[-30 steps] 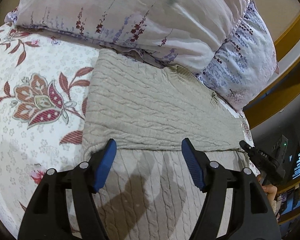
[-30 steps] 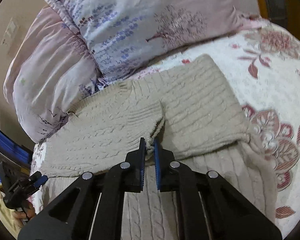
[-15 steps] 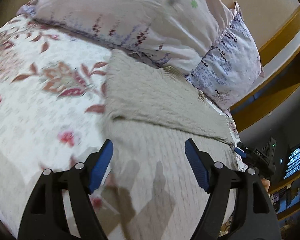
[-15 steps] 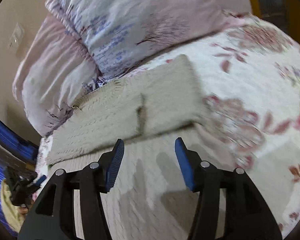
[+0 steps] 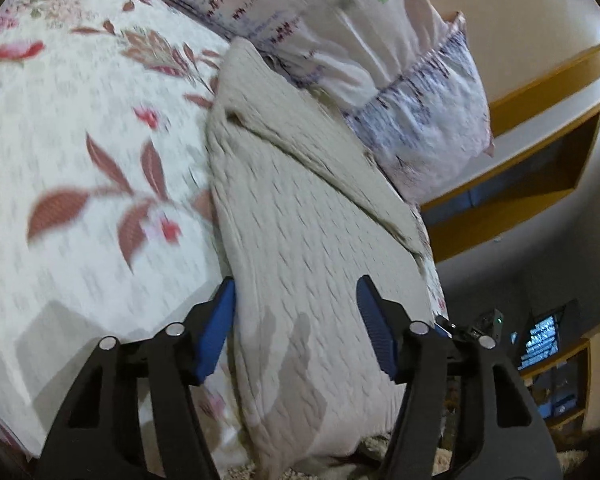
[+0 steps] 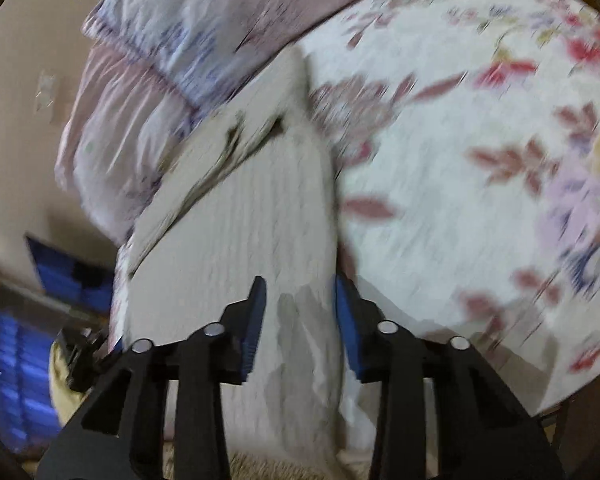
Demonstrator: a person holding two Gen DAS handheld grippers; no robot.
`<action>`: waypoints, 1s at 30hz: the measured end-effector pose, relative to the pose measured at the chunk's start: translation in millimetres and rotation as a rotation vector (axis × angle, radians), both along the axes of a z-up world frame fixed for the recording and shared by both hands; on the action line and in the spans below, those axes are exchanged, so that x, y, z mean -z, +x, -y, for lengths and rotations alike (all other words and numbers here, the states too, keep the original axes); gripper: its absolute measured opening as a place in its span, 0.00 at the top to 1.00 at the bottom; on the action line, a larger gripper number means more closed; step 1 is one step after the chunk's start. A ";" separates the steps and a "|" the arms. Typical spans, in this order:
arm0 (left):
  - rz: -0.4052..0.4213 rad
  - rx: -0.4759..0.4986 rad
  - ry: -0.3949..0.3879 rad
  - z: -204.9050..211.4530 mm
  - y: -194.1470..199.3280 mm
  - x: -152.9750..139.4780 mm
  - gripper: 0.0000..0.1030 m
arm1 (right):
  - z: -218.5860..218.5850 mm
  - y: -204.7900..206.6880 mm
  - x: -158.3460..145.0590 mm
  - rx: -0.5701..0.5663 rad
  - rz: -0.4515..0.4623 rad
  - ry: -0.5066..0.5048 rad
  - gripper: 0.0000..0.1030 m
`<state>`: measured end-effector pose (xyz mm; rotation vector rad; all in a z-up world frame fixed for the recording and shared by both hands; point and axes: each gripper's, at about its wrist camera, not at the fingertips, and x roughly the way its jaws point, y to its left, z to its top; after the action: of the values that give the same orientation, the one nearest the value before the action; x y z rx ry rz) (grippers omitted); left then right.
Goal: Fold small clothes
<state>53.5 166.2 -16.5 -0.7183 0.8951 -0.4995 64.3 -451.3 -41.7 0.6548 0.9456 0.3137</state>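
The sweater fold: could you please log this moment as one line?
sweater: sleeves folded, on bed | left gripper: closing, nothing gripped | right gripper: closing, nothing gripped | both over near hem

Sweater point(image 5: 312, 216) on bedspread point(image 5: 80, 128), before pillows point(image 5: 340, 20)

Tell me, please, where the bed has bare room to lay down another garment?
The broad floral bedspread beside the beige knit sweater is bare, from the pillows down to the near bed edge. It is crowded at the head, where the sweater's folded end butts against the pillows, and on its other side, where the bed ends.
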 end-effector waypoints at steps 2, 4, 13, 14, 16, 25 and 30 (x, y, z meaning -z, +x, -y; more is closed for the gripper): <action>0.006 0.017 -0.008 5.0 -10.5 0.8 0.45 | -5.7 -8.3 2.2 -0.053 0.001 0.036 0.69; 0.011 0.038 -0.033 9.7 -21.9 1.7 0.46 | -10.1 -16.4 5.1 -0.095 -0.001 0.084 0.72; -0.037 0.097 -0.048 17.8 -55.0 5.7 0.56 | -30.1 -43.6 9.6 -0.198 0.000 0.088 0.72; -0.042 0.099 -0.042 18.1 -57.6 6.2 0.59 | -31.5 -46.3 10.4 -0.204 -0.001 0.084 0.72; -0.047 0.099 -0.021 17.4 -62.5 4.6 0.61 | -35.7 -50.0 11.3 -0.224 -0.011 0.075 0.72; -0.090 0.148 0.148 22.1 -72.0 -5.1 0.80 | -56.5 -50.8 6.9 -0.282 -0.021 0.001 0.83; -0.088 0.154 0.176 22.7 -72.1 -2.5 0.93 | -57.3 -43.8 5.3 -0.260 -0.005 -0.006 0.92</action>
<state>-18.6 143.5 -13.9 -0.5168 1.0685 -0.5208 20.5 -393.9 -46.9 0.5266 1.0375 0.5396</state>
